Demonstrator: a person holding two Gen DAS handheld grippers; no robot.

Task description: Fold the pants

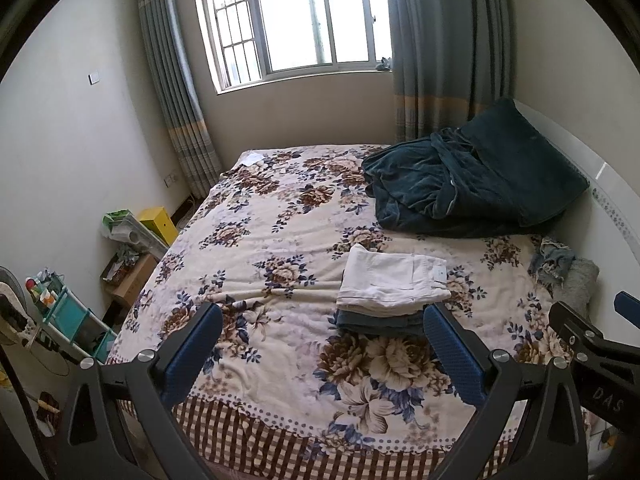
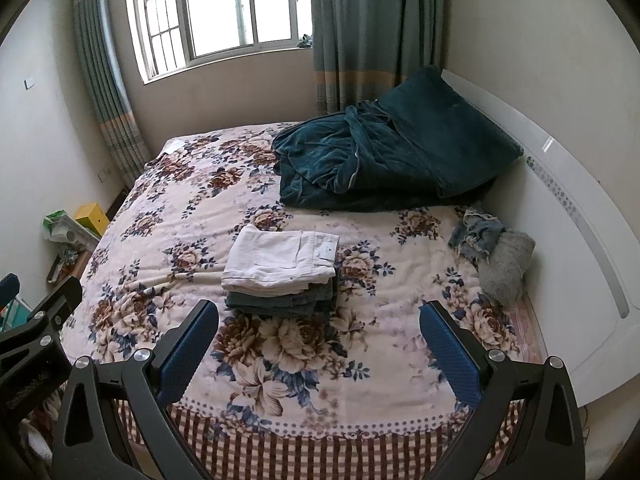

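- The letters "DAS" were legible on the black body of the right gripper (image 1: 592,344) where it entered the left wrist view at the right edge; no other writing could be read.
- A small white tag (image 2: 327,249) sat on the waistband of the white pants (image 2: 280,258); its print was too small to make out.
- The white pants lay folded into a neat rectangle, a back pocket facing up, on top of folded dark jeans (image 2: 280,302), the two forming one stack.
- The stack rested on the floral blanket (image 2: 200,208) near the middle of the bed, closer to its foot edge and just ahead of both grippers.
- The left gripper (image 1: 322,344) hung above the foot of the bed with its blue-padded fingers (image 1: 196,352) spread wide, holding nothing.
- The right gripper was likewise spread wide and empty in its own view, apart from the stack.
- A crumpled teal blanket (image 2: 360,160) and a matching pillow (image 2: 448,120) lay near the white headboard (image 2: 580,208).
- Frayed denim (image 2: 476,236) and a grey cloth (image 2: 506,268) lay bunched beside the headboard, well apart from the stack.
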